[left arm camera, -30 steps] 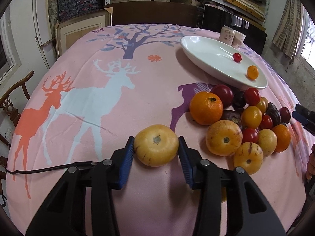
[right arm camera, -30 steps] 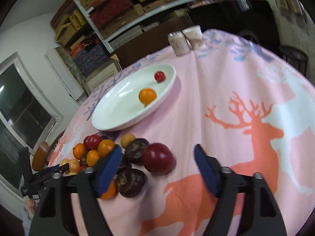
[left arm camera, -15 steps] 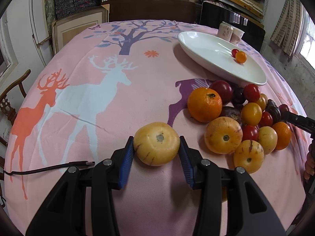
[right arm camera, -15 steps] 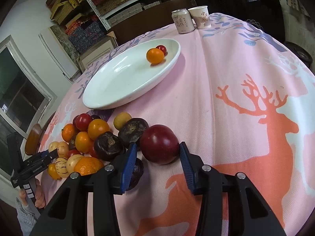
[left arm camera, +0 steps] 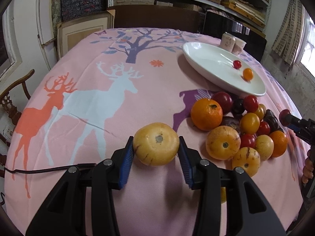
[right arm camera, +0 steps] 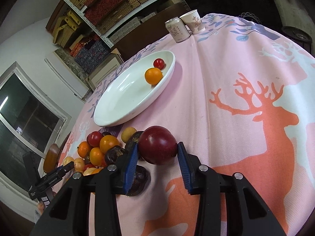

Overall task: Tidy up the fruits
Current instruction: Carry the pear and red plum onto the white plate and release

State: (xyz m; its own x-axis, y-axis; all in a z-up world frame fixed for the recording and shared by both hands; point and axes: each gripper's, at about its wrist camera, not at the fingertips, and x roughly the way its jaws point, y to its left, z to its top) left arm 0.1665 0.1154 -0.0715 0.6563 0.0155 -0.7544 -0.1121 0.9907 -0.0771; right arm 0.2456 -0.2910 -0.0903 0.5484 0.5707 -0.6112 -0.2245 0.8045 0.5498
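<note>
Now we have a fruit in each gripper: our left gripper (left arm camera: pixel 156 150) has its jaws narrowed onto a yellow fruit (left arm camera: pixel 156 144), pads against both its sides, out on the cloth (left arm camera: pixel 98 102) apart from the pile (left arm camera: pixel 246 129). Our right gripper (right arm camera: pixel 156 157) has just been closing its jaws, and they now pinch a dark red fruit (right arm camera: pixel 158 144) at the pile's edge, near the plate (right arm camera: pixel 122 98). As for progress, we judge it early: only a small red fruit (right arm camera: pixel 158 63) and a small orange one (right arm camera: pixel 153 76) lie in the plate, while most of the fruit sits heaped on the cloth beside it. Both gripped fruits have yet to reach the plate. Whether either has left the cloth, we can't tell from here. A dark fruit (right arm camera: pixel 137 179) hides partly behind our right gripper's left finger, the pile's lower layer is covered, and a yellow scrap (left arm camera: pixel 223 194) behind our left gripper is too cut off to name. The can (right arm camera: pixel 177 30) and cup (right arm camera: pixel 194 21) stand beyond the plate.
</note>
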